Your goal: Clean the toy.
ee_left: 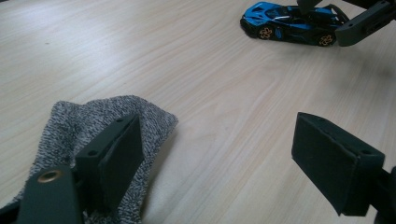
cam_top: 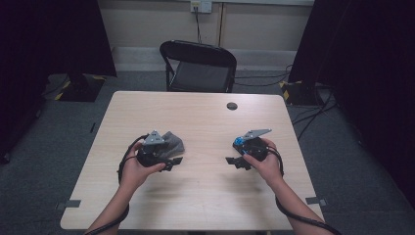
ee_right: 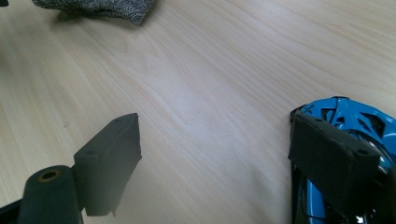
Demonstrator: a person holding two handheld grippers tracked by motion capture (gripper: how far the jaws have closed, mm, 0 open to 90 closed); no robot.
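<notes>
My left claw [ee_left: 219, 158] stands open, one jaw lying over the grey sock [ee_left: 88, 126]. My right claw [ee_right: 215, 158] gapes too, beside the blue toy car [ee_right: 345, 116], well right of the sock.

Light wood-grain tabletop [cam_top: 195, 112], rectangular, rounded corners. Grey knit cloth [cam_top: 172, 142] lies left of centre. Blue toy car [cam_top: 239, 142] lies right of centre. Small dark round disc [cam_top: 232, 105] sits near the far edge.
</notes>
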